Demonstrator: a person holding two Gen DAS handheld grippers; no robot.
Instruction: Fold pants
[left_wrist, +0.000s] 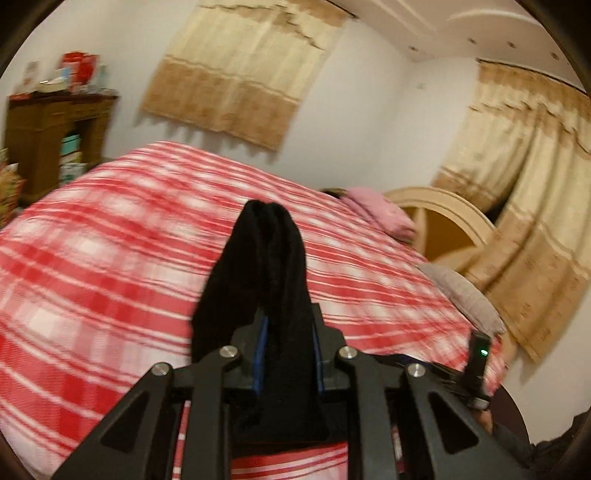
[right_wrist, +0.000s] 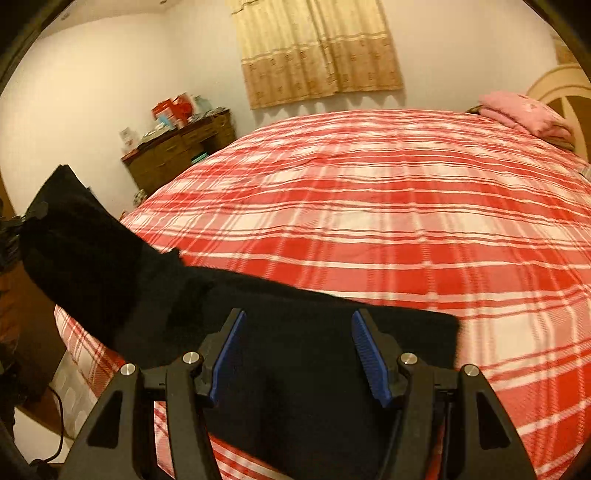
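The black pants (right_wrist: 288, 332) lie along the near edge of a bed with a red and white plaid cover (right_wrist: 388, 221). One end is lifted at the left, held by my left gripper (right_wrist: 35, 218). In the left wrist view my left gripper (left_wrist: 288, 325) is shut on a bunched fold of the pants (left_wrist: 266, 251), which stands up between its fingers. My right gripper (right_wrist: 297, 328) is open, its blue pads (right_wrist: 229, 350) spread over the flat part of the pants, holding nothing.
A pink pillow (right_wrist: 524, 110) and a cream headboard (right_wrist: 561, 85) are at the bed's far right. A brown dresser (right_wrist: 177, 147) with boxes on top stands by the wall. Beige curtains (right_wrist: 317, 48) hang behind. A grey pillow (left_wrist: 461, 295) lies at the bed's edge.
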